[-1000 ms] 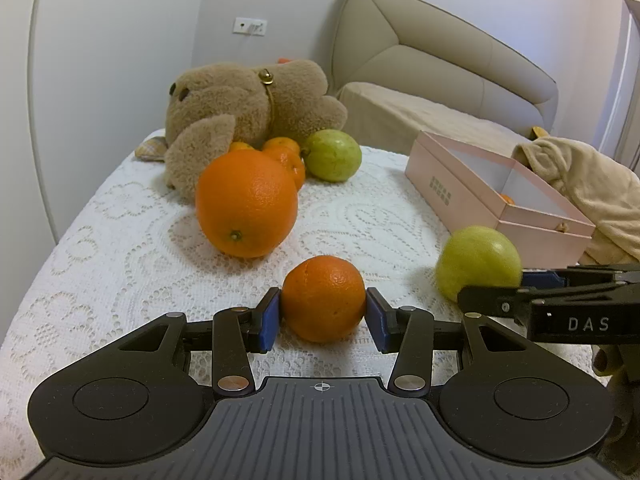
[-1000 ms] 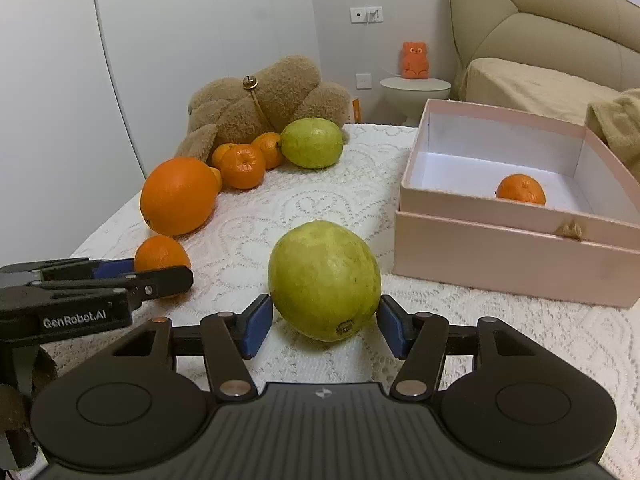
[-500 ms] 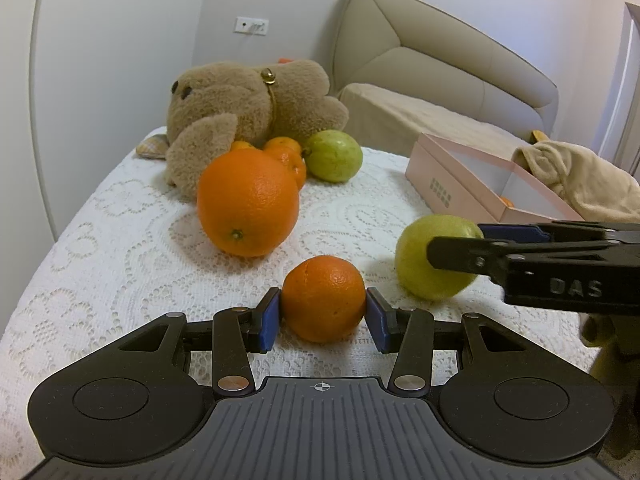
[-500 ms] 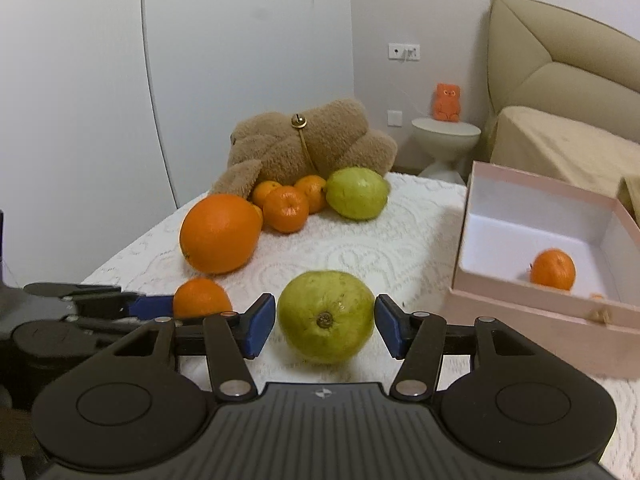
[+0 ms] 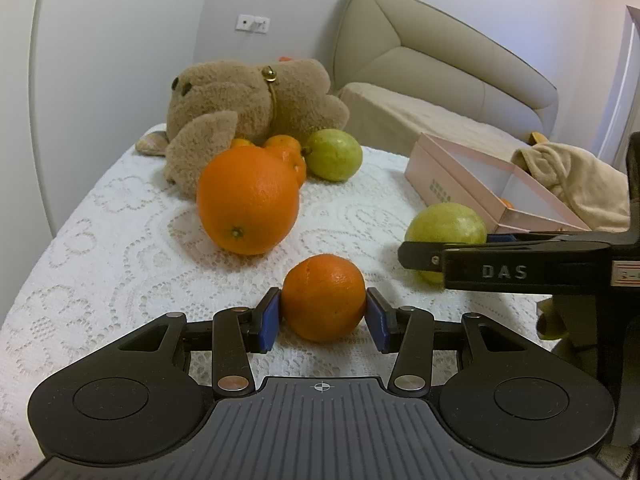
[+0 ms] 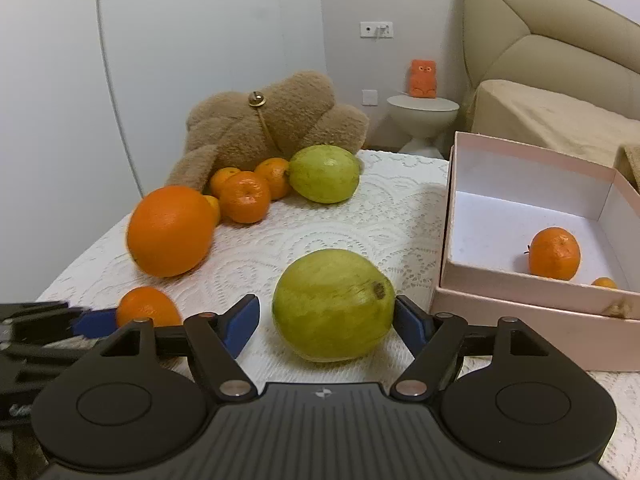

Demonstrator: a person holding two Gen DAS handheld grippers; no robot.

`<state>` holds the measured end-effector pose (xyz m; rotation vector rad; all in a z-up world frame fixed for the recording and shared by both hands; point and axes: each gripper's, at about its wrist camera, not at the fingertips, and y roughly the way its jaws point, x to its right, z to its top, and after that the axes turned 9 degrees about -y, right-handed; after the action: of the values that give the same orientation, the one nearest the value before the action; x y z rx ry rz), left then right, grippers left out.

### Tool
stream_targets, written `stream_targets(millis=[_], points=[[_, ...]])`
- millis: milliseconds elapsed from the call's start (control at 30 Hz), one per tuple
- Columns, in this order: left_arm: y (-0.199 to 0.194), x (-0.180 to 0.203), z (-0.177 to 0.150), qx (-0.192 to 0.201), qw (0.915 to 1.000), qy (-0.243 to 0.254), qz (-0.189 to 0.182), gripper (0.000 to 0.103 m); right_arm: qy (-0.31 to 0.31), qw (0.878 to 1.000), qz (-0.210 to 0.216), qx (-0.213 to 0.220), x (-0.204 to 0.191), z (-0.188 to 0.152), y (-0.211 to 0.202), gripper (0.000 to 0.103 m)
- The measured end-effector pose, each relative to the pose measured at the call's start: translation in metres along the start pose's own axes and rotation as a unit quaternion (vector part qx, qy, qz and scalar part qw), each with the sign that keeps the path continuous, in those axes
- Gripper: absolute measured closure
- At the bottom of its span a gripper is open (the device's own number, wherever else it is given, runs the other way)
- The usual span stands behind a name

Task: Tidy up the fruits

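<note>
My left gripper [image 5: 323, 316] is shut on a small tangerine [image 5: 323, 297], which also shows in the right wrist view [image 6: 147, 307]. My right gripper [image 6: 326, 318] has a green guava [image 6: 334, 305] between its fingers; the right pad touches it and a gap shows at the left pad. The guava also shows in the left wrist view [image 5: 445, 229]. A big orange [image 5: 248, 200] lies behind the tangerine. A second guava [image 6: 323, 174] and several tangerines [image 6: 244, 196] lie by the teddy bear [image 6: 264, 128]. The pink box [image 6: 452, 224] holds a tangerine [image 6: 554, 253].
A white lace cloth [image 5: 120, 240] covers the table. A beige cloth [image 5: 580, 184] lies beyond the box. A bed [image 6: 560, 80] and a small side table [image 6: 422, 114] with an orange figure [image 6: 423, 79] stand behind.
The right gripper has lifted the guava and swung it left, then back toward the box. The guava has turned between the fingers. The left gripper still holds the tangerine in place.
</note>
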<state>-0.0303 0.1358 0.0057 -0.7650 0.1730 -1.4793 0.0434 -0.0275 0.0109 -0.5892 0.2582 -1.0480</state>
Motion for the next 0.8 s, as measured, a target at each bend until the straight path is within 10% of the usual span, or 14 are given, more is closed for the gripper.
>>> stream_targets(millis=[800], points=[[0.020, 0.019, 0.007, -0.013, 0.9990, 0.029, 0.032, 0.053, 0.034, 0.998, 0.054, 0.013, 0.006, -0.024, -0.025, 0.037]])
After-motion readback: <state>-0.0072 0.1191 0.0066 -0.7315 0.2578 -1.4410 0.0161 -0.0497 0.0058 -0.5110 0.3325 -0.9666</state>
